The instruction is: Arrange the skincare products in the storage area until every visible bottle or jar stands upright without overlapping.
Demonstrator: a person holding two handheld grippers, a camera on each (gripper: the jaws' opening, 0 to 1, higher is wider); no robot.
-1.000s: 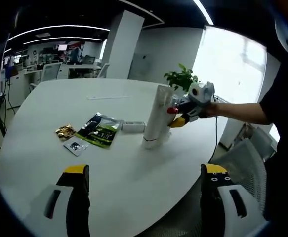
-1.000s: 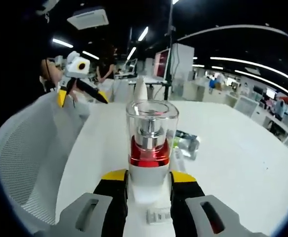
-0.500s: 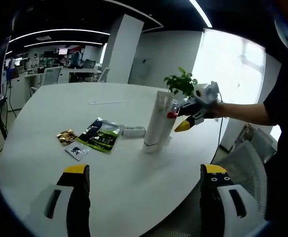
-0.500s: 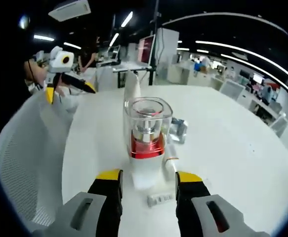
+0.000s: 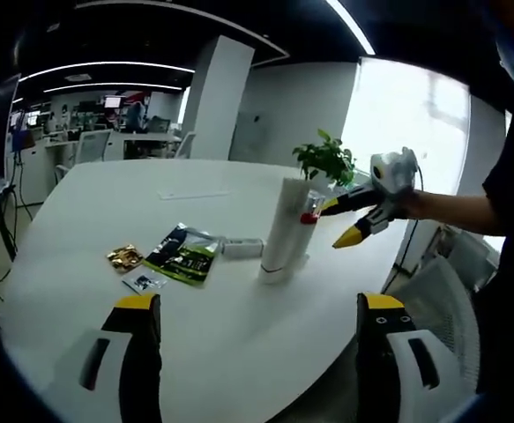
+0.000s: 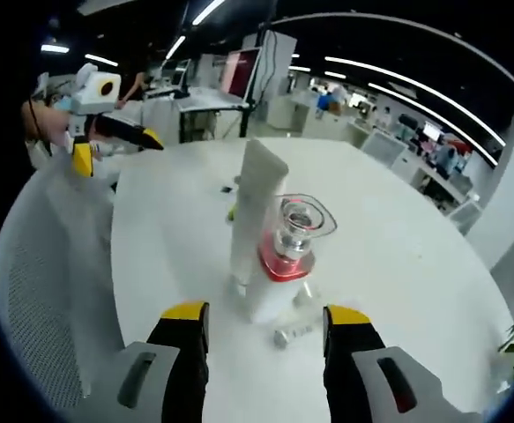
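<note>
In the left gripper view the tube [image 5: 285, 229] hides most of the pump bottle [image 5: 308, 218].

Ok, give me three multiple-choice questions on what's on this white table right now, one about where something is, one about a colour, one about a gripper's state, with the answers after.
1. Where does the pump bottle stand?
A. right beside the tall white tube
B. on the green packet
C. at the far edge of the table

2. What colour is the band round the pump bottle, below its clear cap?
A. blue
B. red
C. green

3. How is the right gripper?
A. shut on the bottle
B. shut on the tube
C. open, holding nothing

Answers:
1 A, in the right gripper view the bottle and tube stand upright next to each other.
2 B, a red ring shows under the clear cap.
3 C, its yellow-tipped jaws stand apart, short of the bottle.
</note>
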